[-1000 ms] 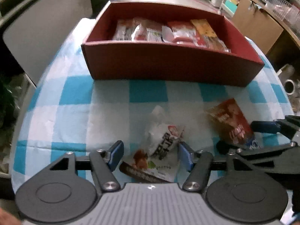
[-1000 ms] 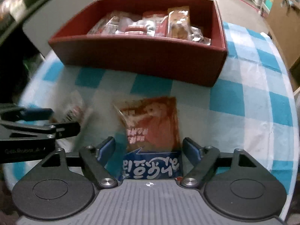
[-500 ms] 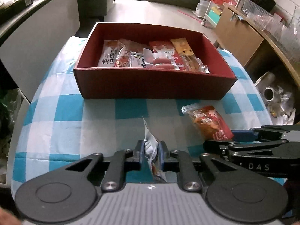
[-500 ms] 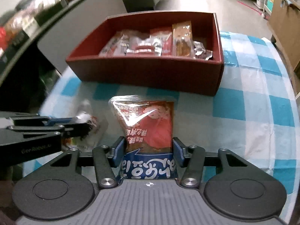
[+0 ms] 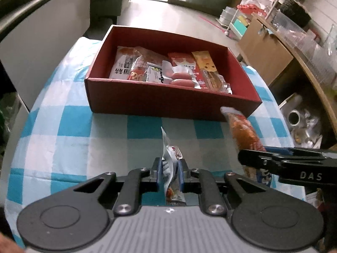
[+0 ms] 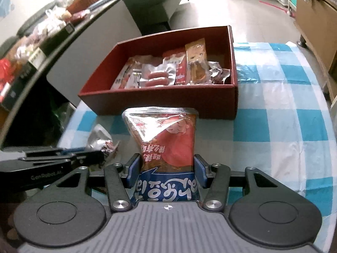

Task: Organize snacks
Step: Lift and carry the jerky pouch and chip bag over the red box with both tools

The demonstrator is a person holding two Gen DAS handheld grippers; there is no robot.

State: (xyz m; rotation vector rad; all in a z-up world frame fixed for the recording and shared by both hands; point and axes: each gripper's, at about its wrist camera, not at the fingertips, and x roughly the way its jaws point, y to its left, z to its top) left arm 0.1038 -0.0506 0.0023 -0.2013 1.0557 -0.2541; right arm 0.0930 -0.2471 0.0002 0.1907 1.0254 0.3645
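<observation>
A: Desk (image 5: 69,130) in checked cloth; red box (image 5: 168,103) at its far side — already part-filled with packets along the near wall.

B: Right tool (image 6: 167,166) clamped on the red-and-blue pouch (image 6: 166,139); left tool (image 5: 169,168) pinched tight on the small silvery packet (image 5: 168,151), edge-on.

A: Both clear of the cloth. I'd carry each over the near wall, lower into bare floor behind the row — then release.
</observation>
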